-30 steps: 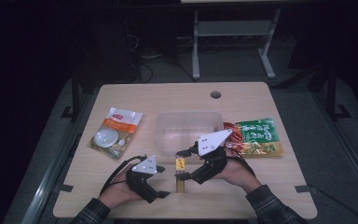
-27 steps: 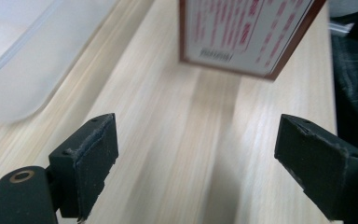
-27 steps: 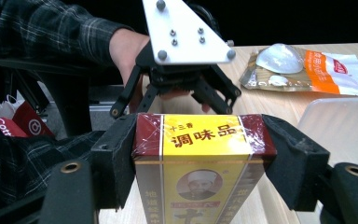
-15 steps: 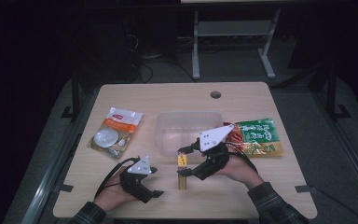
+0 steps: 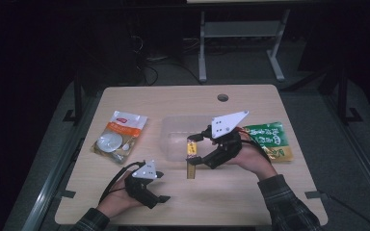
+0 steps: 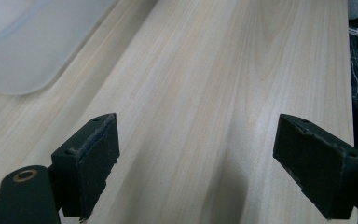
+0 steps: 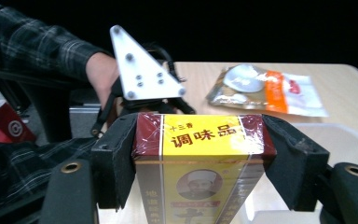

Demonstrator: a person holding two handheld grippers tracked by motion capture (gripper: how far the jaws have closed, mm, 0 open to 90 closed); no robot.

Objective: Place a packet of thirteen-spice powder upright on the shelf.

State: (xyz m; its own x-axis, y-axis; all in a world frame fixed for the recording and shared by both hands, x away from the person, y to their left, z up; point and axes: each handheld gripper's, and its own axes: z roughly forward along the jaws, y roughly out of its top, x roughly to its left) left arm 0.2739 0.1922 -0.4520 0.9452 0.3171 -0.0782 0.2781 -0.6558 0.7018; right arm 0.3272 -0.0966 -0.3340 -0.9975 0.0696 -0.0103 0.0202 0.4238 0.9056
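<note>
the person wears a dark plaid shirt; one sleeve shows at the lower right of the high view and the other sleeve at the bottom left. the right gripper has a black body with a pale grey three-cornered plate on top. the left gripper is also black, with a smaller plate of the same kind, and a thin black cable makes a loop from it. in the right gripper view, upper left, that plate shows small dark screws. in the left gripper view the two pads are thick, black and rectangular, with rough worn edges, and a brass ring sits at the bottom left.
</note>
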